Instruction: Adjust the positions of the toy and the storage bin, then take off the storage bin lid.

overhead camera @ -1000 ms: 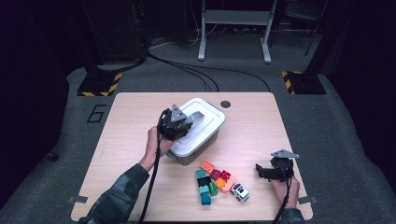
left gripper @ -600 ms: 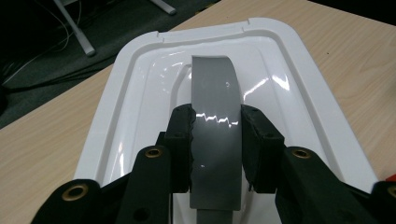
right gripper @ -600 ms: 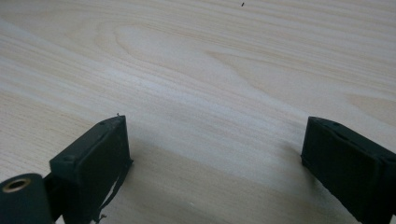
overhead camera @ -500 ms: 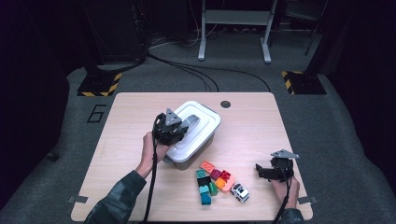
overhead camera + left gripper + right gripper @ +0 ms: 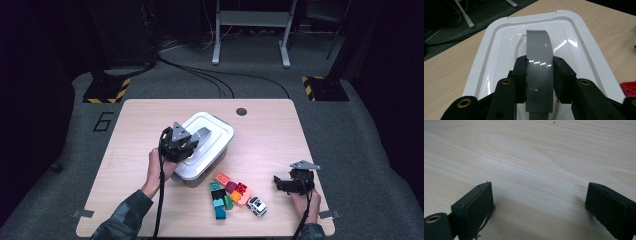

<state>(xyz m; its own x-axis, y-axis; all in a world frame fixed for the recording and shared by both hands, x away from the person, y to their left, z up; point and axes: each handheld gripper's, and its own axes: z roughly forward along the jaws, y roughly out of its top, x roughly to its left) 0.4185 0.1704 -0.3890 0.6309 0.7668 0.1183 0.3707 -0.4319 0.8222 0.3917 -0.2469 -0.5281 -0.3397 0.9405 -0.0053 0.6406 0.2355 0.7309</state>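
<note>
On the counter (image 5: 130, 130), the white box's (image 5: 220, 137) grey handle (image 5: 539, 72) is clamped by the left claw (image 5: 539, 75); the right claw (image 5: 539, 205) is held open, empty. If tugged unevenly, the handle could slip, and nearby blocks (image 5: 227, 192) might be knocked.

white box (image 5: 210, 145) dragged nearer, left claw (image 5: 540, 75) pulling

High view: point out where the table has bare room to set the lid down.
Free: the strip between the white box and the table left edge, and the far right corner past the round hole. Crowded: the near middle, where the toy blocks and toy car lie.
</note>
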